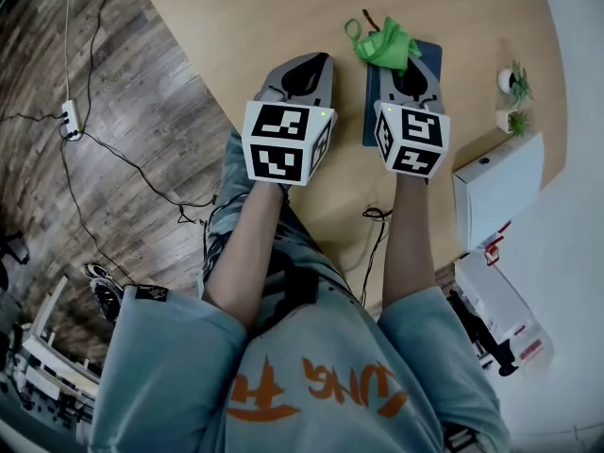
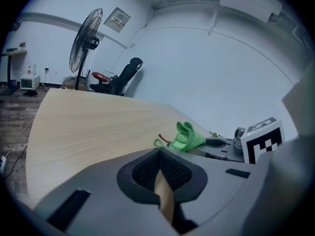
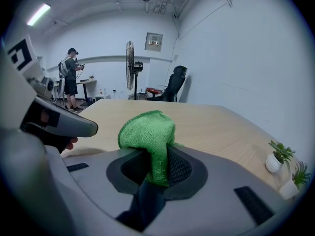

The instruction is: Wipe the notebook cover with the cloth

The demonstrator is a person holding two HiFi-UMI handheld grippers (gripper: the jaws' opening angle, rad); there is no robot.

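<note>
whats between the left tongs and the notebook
Nothing but a bare strip of table. The head view shows it between the left tongs and the notebook.

Cloth (image 3: 147, 132): green microfibre, bunched up, pinched between the fingers (image 3: 183, 170) of the right gripper (image 3: 156, 167), with a small loop hanging off one corner. Notebook (image 1: 371, 107): dark blue cover, lying flat on the bench (image 1: 236, 26) directly under the cloth. It's mostly covered and looks closed, but I can't confirm that.
</note>
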